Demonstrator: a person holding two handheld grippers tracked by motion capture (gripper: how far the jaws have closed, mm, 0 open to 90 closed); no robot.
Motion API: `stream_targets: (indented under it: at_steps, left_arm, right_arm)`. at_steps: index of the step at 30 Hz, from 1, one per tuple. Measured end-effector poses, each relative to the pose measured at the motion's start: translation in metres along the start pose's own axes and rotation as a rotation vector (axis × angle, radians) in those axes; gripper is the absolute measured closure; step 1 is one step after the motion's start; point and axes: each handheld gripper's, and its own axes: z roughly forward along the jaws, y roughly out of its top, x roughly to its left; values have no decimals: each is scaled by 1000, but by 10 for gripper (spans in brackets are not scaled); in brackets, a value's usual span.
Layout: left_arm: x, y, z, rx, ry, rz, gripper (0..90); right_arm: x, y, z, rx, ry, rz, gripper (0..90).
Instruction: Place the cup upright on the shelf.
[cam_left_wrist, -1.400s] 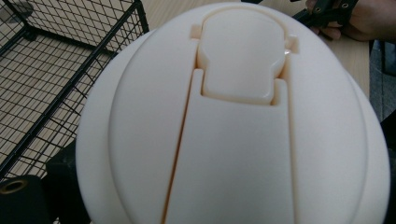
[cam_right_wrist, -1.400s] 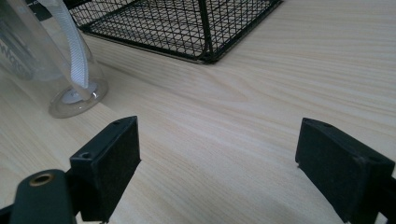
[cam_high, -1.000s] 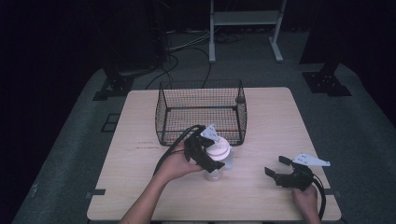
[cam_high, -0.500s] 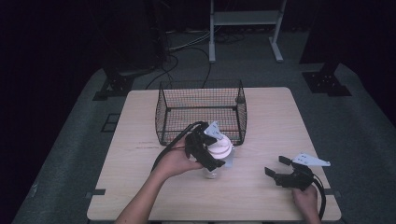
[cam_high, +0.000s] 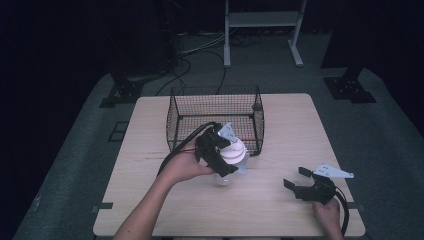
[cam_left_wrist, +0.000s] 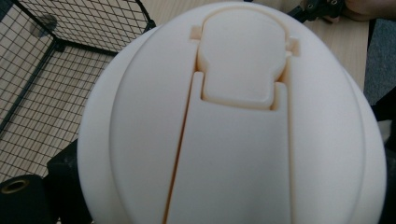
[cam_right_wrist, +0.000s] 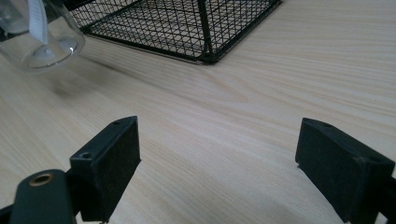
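Note:
A clear plastic cup (cam_high: 226, 176) with a cream-white flip lid (cam_high: 233, 150) hangs tilted just above the table, in front of the wire basket (cam_high: 171, 120). My left gripper (cam_high: 220, 152) is shut on it at the lid. The lid (cam_left_wrist: 233, 121) sits very close in the left gripper view, with one black jaw at the lower left. The cup's clear base (cam_right_wrist: 44, 44) shows at the top left of the right gripper view. My right gripper (cam_high: 298, 178) rests on the table at the front right. It (cam_right_wrist: 219, 158) is open, with bare wood between its jaws.
The black wire basket (cam_right_wrist: 205, 28) stands open-topped at the back middle of the wooden table (cam_high: 300, 125), and I see nothing inside it. Dark floor, cables and a metal stand (cam_high: 262, 30) lie beyond the table's far edge.
The left gripper has carried the cup slightly up and away, toward the basket's front wall. The right gripper has stayed where it was.

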Motion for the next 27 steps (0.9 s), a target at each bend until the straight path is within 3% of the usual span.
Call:
stream_targets:
  at_steps: [13, 27]
  left_arm:
    - [20, 20, -25, 11, 3, -9, 52]
    - [42, 48, -51, -17, -4, -26, 52]
  right_arm:
    - [-1, 0, 0, -7, 0, -9, 129]
    - [-1, 0, 0, -8, 3, 1, 129]
